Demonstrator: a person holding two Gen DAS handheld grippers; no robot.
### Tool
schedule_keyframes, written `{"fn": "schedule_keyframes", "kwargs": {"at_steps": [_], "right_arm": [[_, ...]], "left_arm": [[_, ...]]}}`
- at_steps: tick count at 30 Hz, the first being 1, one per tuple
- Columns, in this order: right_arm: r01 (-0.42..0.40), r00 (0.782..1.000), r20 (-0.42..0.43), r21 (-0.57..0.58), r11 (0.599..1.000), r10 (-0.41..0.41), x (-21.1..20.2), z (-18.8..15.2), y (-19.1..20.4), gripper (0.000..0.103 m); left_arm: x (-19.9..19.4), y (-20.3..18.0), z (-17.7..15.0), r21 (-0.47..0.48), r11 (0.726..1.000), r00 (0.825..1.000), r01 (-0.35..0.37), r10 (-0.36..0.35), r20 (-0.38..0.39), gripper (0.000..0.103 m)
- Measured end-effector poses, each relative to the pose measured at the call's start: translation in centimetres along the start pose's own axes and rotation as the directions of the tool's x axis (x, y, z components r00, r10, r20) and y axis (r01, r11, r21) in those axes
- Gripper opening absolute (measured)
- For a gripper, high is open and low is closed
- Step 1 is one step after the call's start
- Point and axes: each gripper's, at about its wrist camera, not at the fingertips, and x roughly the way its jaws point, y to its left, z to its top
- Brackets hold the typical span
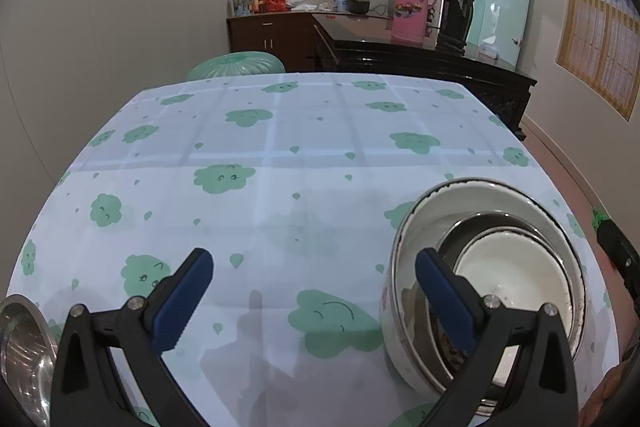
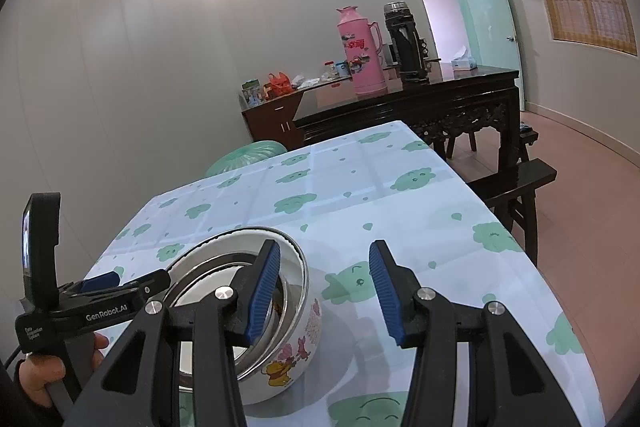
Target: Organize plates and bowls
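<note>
1. Left gripper [image 1: 314,297]: blue-padded fingers spread wide, gripping nothing, hovering low over the table [image 1: 280,167]. Its right finger [image 1: 444,303] overlaps the near wall of the big bowl in view; contact unclear.
2. Right gripper [image 2: 324,287]: fingers also spread, empty. Its left finger [image 2: 262,291] sits at or over the big bowl's rim; can't tell if touching.
3. Big bowl [image 2: 298,339]: white enamel, cartoon print on the outside, metal rim, standing upright on the cloud-print tablecloth near the table's front-right part.
4. Nested inside it: a steel bowl [image 1: 496,223], and within that a smaller white bowl [image 1: 512,283].
5. Separate steel bowl [image 1: 24,351] at the left wrist view's bottom-left edge, well apart from the stack, partly cut off.
6. Background: dark wooden sideboard [image 2: 420,99] carrying a pink thermos [image 2: 362,53] and a black flask [image 2: 404,43] side by side.
</note>
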Motion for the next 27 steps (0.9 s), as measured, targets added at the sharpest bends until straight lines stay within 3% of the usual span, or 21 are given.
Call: {"fn": "schedule_keyframes", "kwargs": {"at_steps": [7, 17, 22, 24, 27], "right_arm": [[-0.019, 1.0, -0.02, 0.001, 1.0, 0.019, 0.3, -0.1, 0.1, 0.05], [-0.028, 0.999, -0.036, 0.007, 1.0, 0.028, 0.5, -0.1, 0.0, 0.05], [-0.025, 0.999, -0.034, 0.012, 1.0, 0.026, 0.5, -0.1, 0.0, 0.05], [-0.027, 0.999, -0.04, 0.017, 0.999, 0.028, 0.6, -0.1, -0.1, 0.058], [-0.046, 0.998, -0.042, 0.02, 0.999, 0.046, 0.7, -0.1, 0.0, 0.059]], "left_arm": [[-0.2, -0.8, 0.1, 0.025, 0.999, 0.999, 0.048, -0.047, -0.027, 0.103], [0.6, -0.4, 0.2, -0.022, 0.997, 0.994, 0.072, -0.073, -0.082, 0.103], [0.3, -0.9, 0.1, 0.01, 1.0, 0.997, 0.029, -0.028, -0.068, 0.103], [0.4, -1.0, 0.0, 0.023, 0.999, 0.997, 0.021, -0.02, -0.072, 0.103], [0.6, -1.3, 0.1, 0.039, 0.999, 0.996, 0.007, -0.004, -0.09, 0.103]]}}
